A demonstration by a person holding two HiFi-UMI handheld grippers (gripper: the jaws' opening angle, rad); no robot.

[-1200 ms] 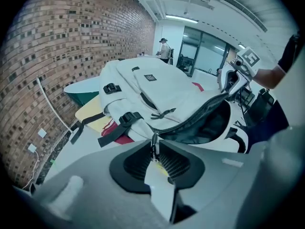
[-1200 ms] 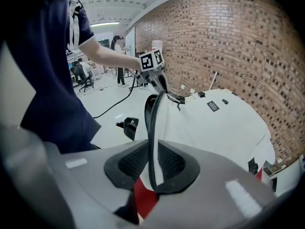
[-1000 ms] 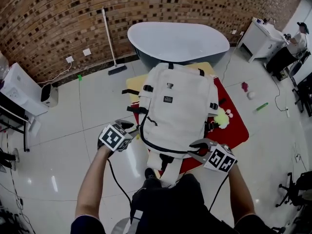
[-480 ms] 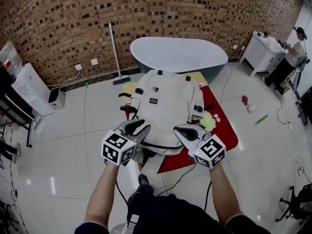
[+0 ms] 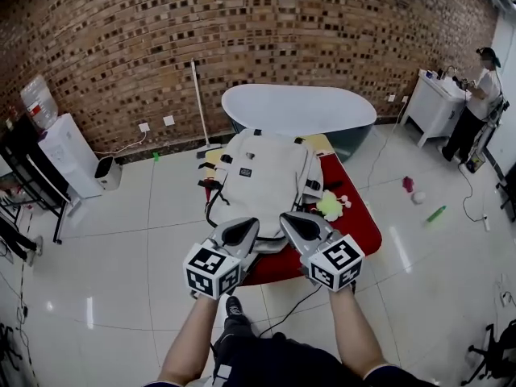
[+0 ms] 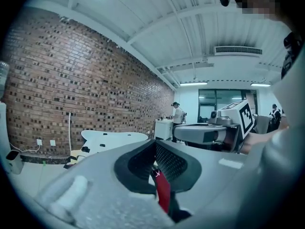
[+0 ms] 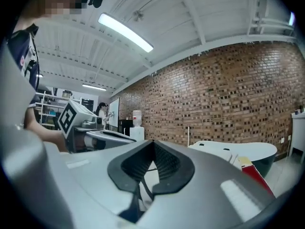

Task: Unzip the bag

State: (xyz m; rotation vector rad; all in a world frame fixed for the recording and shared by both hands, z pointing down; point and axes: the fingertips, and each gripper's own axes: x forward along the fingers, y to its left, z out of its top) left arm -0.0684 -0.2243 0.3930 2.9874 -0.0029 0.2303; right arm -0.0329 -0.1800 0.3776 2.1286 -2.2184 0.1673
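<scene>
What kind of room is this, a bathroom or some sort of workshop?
Probably a staged test room or lab, not a real bathroom: the bathtub stands on an open tiled floor by a brick wall, with a water dispenser nearby.

bag (image 5: 266, 176): off-white | mat (image 5: 360, 226): red | wall (image 5: 266, 31): brown brick pattern | tub (image 5: 300, 107): pale grey | floor (image 5: 121, 248): white tiles

Had grey, rounded shells on the left gripper (image 5: 240, 230) and the right gripper (image 5: 294, 224), lined with black ridged pads (image 6: 174, 162). Bore a white cube (image 5: 212, 270) with black square markers on each. Trailed a thin black cable (image 5: 292, 303) by the right one. Wore dark short sleeves (image 5: 385, 371).
</scene>
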